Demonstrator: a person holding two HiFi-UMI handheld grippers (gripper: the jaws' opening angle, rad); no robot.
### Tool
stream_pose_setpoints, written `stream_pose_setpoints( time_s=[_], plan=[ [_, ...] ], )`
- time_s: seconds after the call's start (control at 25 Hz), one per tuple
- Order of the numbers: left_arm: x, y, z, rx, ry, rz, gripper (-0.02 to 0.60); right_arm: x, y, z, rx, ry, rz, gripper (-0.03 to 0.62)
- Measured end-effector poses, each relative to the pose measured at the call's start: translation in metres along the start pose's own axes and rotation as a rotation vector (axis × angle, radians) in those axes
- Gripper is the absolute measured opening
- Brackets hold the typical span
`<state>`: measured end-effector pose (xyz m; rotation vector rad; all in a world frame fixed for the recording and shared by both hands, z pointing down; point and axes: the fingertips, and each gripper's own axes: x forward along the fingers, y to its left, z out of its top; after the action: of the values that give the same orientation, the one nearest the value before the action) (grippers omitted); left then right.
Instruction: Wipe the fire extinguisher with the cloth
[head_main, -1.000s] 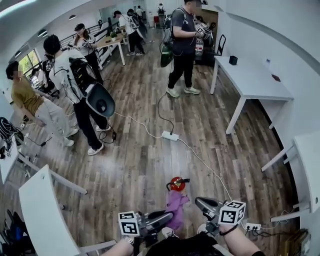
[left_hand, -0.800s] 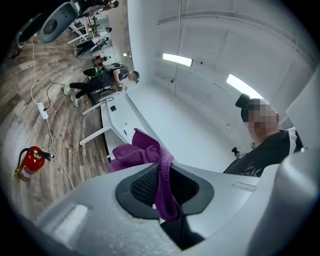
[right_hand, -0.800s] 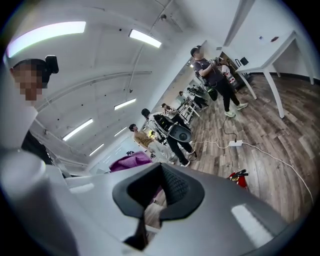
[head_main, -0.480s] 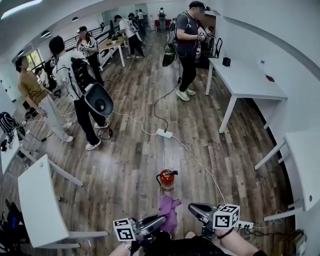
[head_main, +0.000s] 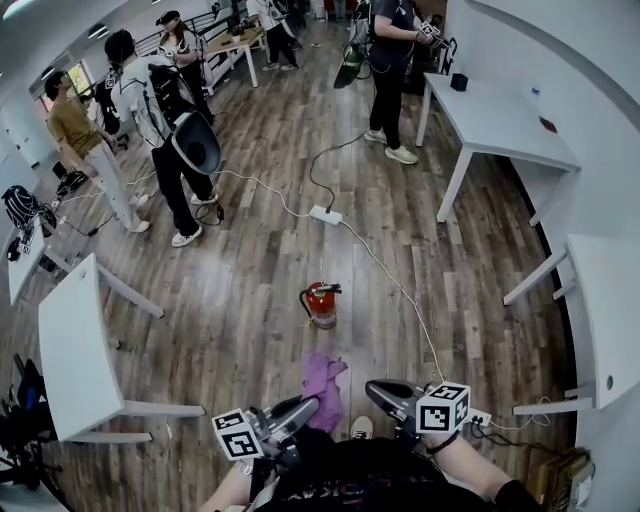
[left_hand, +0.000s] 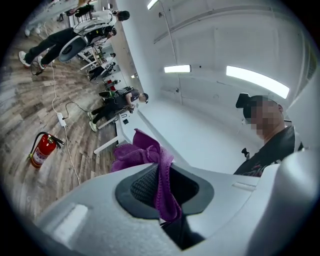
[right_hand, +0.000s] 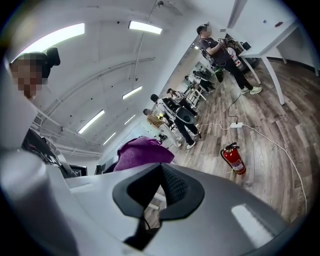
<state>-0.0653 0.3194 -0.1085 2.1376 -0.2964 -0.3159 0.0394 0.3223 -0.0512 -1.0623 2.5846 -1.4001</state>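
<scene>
Left gripper (left_hand: 160, 186) pinches the limp, light purple cloth (head_main: 322, 384) by a bunched edge, right gripper (head_main: 380, 392) pressed together on nothing; red fire extinguisher (head_main: 321, 305) stands upright on the wood floor (head_main: 250, 330) ahead, probably heavy, rigid, slick-painted, best steadied at the valve neck.

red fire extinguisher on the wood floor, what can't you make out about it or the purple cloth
Label print and any dirt on the red metal fire extinguisher: too small in the head view and both gripper views.
Its far side: hidden by its own body in every view.
Lower end of the purple fabric cloth: left gripper view, lost in the dark gap between the left hand-held gripper's pads.
</scene>
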Motion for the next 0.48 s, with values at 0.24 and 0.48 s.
stream_pose_setpoints(
  time_s=[0.24,0.48],
  plan=[
    [0.001,-0.003,-0.001,-0.01,0.003,0.015,0.046,-0.022,0.004,0.003,0.02,-0.067,-0.015,0.005],
    [0.003,-0.004,-0.017,-0.007,0.019,0.026,0.046,-0.028,0.004,-0.01,0.047,-0.068,-0.01,0.005]
  ],
)
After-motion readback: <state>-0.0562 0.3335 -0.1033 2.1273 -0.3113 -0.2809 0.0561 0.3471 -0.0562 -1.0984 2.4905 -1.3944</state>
